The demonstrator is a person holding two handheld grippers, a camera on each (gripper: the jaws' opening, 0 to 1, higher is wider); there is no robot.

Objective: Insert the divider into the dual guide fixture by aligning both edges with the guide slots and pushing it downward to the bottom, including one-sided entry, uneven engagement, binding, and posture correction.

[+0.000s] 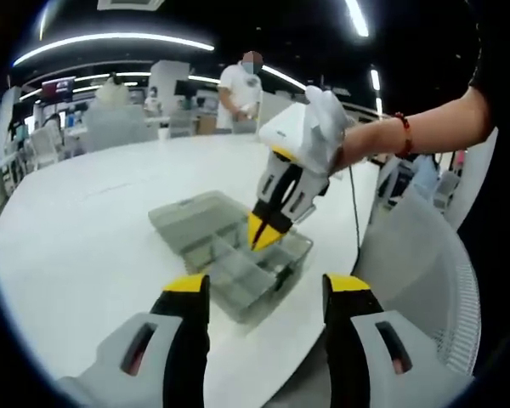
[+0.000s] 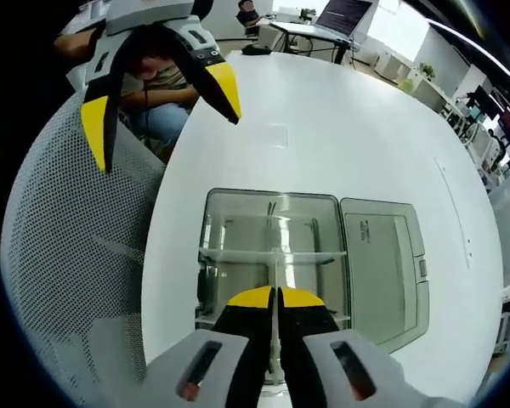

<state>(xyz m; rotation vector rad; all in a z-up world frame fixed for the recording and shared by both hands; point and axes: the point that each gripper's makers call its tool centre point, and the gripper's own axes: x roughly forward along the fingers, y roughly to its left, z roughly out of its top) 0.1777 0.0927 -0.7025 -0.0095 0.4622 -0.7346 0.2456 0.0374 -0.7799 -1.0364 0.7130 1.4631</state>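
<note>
A clear plastic compartment box (image 2: 211,223) lies on the white table with its lid (image 2: 382,255) folded open beside it. My right gripper (image 2: 277,299) is over the box, shut on a thin clear divider (image 2: 277,270) that I see edge-on, standing upright between cross walls. In the left gripper view, the right gripper (image 1: 262,236) points down into the box (image 1: 238,297), held by a white-gloved hand. The divider is too faint to make out there. My left gripper (image 1: 268,287) hovers open near the table's edge, apart from the box. It also hangs open above the chair as the left gripper (image 2: 160,110).
The round white table (image 1: 85,229) has bare surface around the box. A grey mesh chair (image 2: 76,246) stands at the table's edge close to the box. One person stands beyond the far side (image 1: 242,89). Another person (image 2: 157,85) sits nearby.
</note>
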